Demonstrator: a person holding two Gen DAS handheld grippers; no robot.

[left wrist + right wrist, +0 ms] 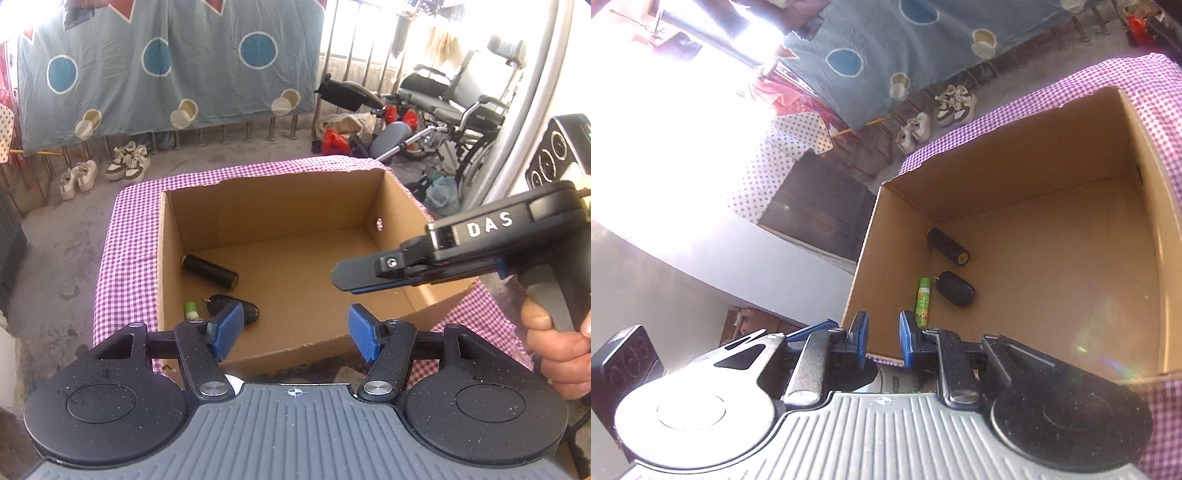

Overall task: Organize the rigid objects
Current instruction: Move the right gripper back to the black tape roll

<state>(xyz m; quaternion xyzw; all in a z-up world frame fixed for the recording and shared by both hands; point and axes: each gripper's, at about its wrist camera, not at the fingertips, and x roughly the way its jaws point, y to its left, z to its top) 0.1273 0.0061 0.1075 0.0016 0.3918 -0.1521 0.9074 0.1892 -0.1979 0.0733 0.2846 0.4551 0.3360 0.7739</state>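
Observation:
An open cardboard box [277,210] [1015,177] stands on a table under a purple checked cloth [125,240] [1160,85]. On its floor, near the left wall, lie a black cylinder [208,272] [947,246], a black key fob [236,309] [955,293] and a small green tube [191,309] [923,301]. My left gripper [295,330] hovers over the box's near edge, open and empty. My right gripper [884,341] [338,275] reaches in over the box's right side. Its blue pads stand nearly together with nothing between them.
A hand [554,343] holds the right gripper's handle. A black device with dials [557,147] [624,365] sits at the right. On the floor beyond are shoes [110,166], a wheelchair [461,99] and a hanging blue sheet [166,62].

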